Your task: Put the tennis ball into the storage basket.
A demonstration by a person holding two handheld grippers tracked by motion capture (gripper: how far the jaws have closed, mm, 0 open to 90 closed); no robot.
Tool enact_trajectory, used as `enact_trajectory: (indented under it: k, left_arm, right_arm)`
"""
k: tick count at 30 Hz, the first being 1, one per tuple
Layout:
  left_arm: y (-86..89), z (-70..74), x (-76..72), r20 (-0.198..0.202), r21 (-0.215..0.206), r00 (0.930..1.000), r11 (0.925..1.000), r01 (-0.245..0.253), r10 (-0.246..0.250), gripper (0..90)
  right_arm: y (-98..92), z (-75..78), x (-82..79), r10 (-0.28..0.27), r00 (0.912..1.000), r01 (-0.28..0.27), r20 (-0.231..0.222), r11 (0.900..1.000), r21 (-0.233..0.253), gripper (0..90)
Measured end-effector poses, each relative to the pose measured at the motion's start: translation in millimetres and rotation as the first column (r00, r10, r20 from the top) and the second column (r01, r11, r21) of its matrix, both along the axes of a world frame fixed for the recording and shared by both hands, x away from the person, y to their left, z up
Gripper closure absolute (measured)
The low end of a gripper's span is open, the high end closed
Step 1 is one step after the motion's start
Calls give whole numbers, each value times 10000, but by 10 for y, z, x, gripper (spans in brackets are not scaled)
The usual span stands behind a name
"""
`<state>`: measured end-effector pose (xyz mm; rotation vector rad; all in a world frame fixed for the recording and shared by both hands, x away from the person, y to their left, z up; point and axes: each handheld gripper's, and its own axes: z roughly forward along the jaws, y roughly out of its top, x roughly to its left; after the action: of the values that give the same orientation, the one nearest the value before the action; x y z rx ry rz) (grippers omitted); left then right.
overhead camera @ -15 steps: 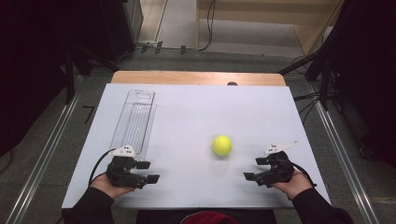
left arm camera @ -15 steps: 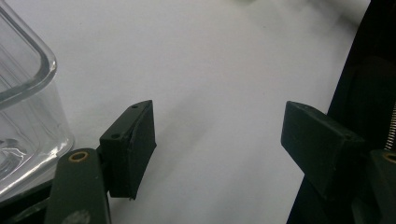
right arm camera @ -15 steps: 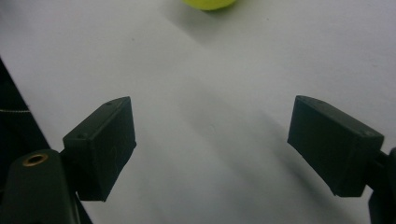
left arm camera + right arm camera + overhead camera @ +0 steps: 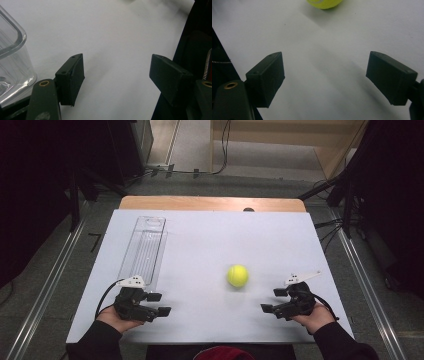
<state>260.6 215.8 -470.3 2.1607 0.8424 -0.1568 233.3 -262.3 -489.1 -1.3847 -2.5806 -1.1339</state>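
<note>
The left tool (image 4: 159,304) and the right tool (image 4: 273,301) are black, each topped by a pale grey three-cornered plate and trailing a black cable. Their jaws end in blocky black pads with small screw holes; a brass rivet sits in each arm. The person wears dark sleeves.

White tabletop (image 4: 210,240) across the middle of the frame, with a strip of bare wood (image 4: 212,203) along its far edge. Grey floor (image 4: 250,182) beyond, crossed by black cables (image 4: 220,167) near the top centre. Metal rails (image 4: 45,285) down both sides. Pale wooden furniture (image 4: 320,140) at upper right, darkness at both upper corners.
</note>
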Motion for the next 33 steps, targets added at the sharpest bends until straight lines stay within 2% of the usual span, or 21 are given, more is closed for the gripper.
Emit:
enact_trajectory:
  k: [20, 33]
  left_arm:
    - [-5, -7, 2, 27, 223, 10000, 9997, -36, 35, 286]
    - [-13, -13, 0, -3, 217, 10000, 9998, -22, 23, 286]
  right_arm:
    - [1, 8, -9, -39, 10000, 39, 29, 10000, -44, 131]
    - [-7, 12, -9, -69, 10000, 70, 52, 9999, -74, 131]
